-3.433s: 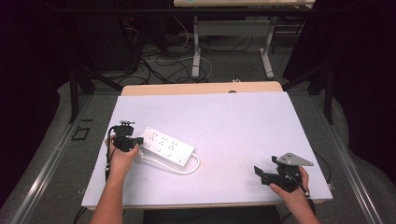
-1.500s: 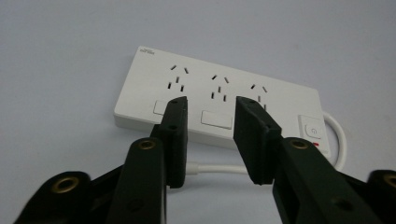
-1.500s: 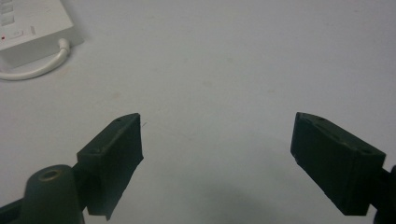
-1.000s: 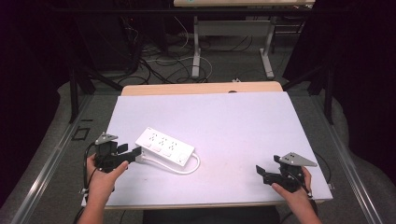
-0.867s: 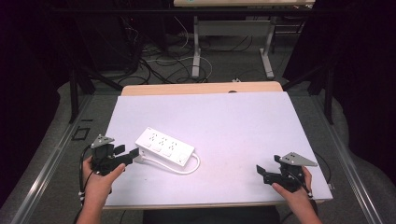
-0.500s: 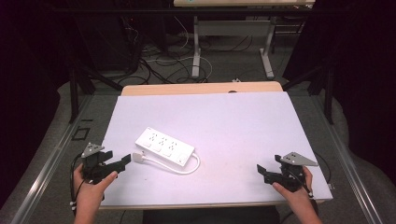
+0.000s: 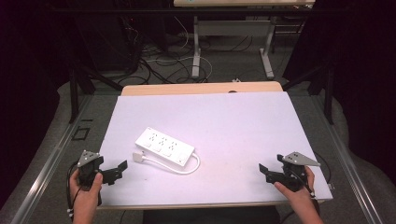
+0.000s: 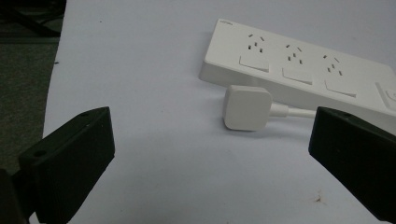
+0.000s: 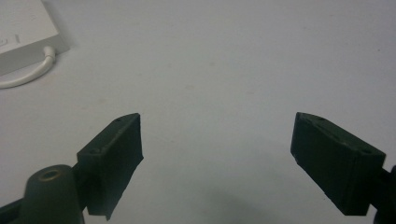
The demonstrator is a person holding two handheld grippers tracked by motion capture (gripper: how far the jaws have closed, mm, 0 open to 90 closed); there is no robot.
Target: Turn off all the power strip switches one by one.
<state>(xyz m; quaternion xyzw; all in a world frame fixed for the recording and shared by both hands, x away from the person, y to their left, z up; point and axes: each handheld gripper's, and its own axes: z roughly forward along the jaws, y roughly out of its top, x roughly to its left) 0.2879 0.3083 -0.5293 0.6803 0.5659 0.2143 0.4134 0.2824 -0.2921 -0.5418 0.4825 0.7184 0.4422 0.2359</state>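
Beside the power strip (image 7: 164,149), its plug (image 7: 138,156).

Room dark at both sides. White-topped counter (image 7: 243,116) with a wood edge at the far side. Grey floor (image 7: 233,65) beyond, strewn with cables (image 7: 159,63). A second desk (image 7: 233,28) on metal legs stands behind.

Even overhead light falls on the pale worktop (image 7: 243,116), which reads bright with a faint violet cast, while the room beyond the hand-held grippers sinks into near black. In both gripper views soft shadows pool under the black jaws, which blur close to the lens. The power strip (image 8: 308,70) stays fairly sharp, without glare.
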